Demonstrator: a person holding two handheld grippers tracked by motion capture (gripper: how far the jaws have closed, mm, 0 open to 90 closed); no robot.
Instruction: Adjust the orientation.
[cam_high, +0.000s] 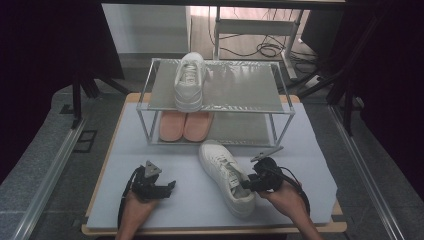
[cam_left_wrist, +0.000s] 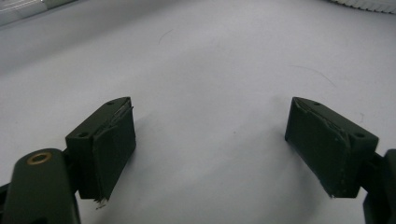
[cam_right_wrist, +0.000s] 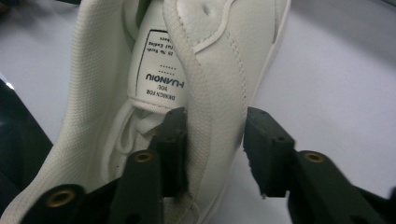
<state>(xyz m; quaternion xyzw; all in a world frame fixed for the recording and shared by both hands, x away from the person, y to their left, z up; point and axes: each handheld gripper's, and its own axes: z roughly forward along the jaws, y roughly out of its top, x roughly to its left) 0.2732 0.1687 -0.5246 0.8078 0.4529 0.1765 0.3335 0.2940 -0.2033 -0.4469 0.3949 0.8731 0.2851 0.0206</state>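
Observation:
A white sneaker (cam_high: 226, 175) lies on the pale mat (cam_high: 130, 150), toe toward the rack and heel near the front edge. My right gripper (cam_high: 248, 182) is at its heel side. In the right gripper view, the right gripper (cam_right_wrist: 215, 126) is shut on the sneaker's (cam_right_wrist: 210, 56) padded collar wall, one jaw inside the shoe and one outside. My left gripper (cam_high: 170, 186) rests low over the mat to the sneaker's left. The left gripper (cam_left_wrist: 210, 126) is open with only bare mat between its jaws.
A two-shelf metal rack (cam_high: 250, 107) stands at the back of the mat. A second white sneaker (cam_high: 190, 82) sits on the left of its top shelf, and a pair of pink slippers (cam_high: 184, 126) on the lower shelf below it. Cables lie on the floor behind.

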